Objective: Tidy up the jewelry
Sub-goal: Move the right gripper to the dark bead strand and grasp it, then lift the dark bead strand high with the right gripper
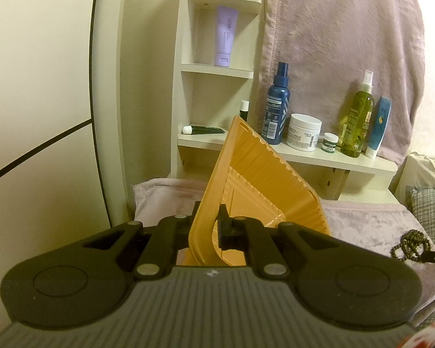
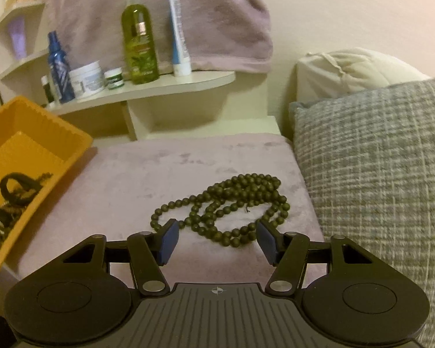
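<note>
An orange plastic tray (image 1: 255, 168) is tilted up on its side, and my left gripper (image 1: 208, 226) is shut on its rim. In the right wrist view the same tray (image 2: 58, 133) is at the left and holds dark bracelets and cords (image 2: 14, 191). A long string of dark green beads (image 2: 232, 203) lies coiled on the pink cloth. My right gripper (image 2: 217, 232) is open just above the near loops of the beads. Its blue pads (image 2: 169, 240) stand on either side of them without pressing. The beads (image 1: 411, 245) also show at the right edge of the left wrist view.
A pink velvety cloth (image 2: 159, 168) covers the surface. A grey checked cushion (image 2: 377, 174) presses in at the right, with a cream pillow (image 2: 348, 69) behind it. A white shelf (image 2: 159, 87) behind holds a green spray bottle (image 2: 139, 37), a blue bottle (image 2: 59, 69), jars and tubes.
</note>
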`<state>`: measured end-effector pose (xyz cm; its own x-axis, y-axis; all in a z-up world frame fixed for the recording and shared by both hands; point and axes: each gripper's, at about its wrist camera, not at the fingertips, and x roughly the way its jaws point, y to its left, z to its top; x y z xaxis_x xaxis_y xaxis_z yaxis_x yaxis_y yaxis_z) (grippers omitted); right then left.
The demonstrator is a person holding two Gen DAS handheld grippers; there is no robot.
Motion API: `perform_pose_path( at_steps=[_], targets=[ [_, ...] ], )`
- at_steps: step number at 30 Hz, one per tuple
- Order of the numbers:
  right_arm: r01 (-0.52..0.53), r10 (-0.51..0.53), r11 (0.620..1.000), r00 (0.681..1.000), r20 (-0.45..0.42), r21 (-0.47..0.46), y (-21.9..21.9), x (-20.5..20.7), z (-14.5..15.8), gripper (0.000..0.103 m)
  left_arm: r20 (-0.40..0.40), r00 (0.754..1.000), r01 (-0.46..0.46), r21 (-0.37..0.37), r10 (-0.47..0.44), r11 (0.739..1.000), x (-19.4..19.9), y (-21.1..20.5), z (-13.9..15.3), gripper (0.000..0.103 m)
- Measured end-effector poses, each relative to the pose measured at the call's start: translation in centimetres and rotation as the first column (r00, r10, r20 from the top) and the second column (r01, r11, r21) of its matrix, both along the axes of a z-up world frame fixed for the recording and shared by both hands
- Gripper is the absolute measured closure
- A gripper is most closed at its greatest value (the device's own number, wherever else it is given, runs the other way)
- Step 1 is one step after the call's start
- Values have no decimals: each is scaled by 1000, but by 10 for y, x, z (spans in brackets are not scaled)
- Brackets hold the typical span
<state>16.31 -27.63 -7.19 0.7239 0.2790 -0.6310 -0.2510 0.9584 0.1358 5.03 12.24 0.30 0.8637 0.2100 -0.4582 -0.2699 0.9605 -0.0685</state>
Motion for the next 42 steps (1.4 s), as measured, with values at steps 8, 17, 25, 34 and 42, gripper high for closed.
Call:
perform_pose_path(
  at_steps=[8, 17, 25, 34, 42],
  targets=[
    [-88, 88, 993, 996, -6, -73, 12, 13, -11, 68, -2, 1000, 1, 3, -1, 1000, 0, 0, 1, 96],
    [-158, 156, 980, 987, -29, -122, 20, 28, -19, 87, -3, 1000, 0, 3, 0, 1000, 0, 0, 1, 96],
    [-145, 148, 985, 989, 21, -94, 15, 19, 7, 96, -1, 1000, 1, 5, -1, 1000, 1, 1, 0, 96],
    [-145, 154, 988, 969, 192, -60, 4, 13, 96, 96, -1, 1000, 2, 5, -2, 1000, 1, 1, 0, 96],
    [-169, 194, 980, 928, 317, -106, 5, 7, 174, 96, 2, 1000, 4, 4, -4, 1000, 1, 0, 2, 96]
  ],
)
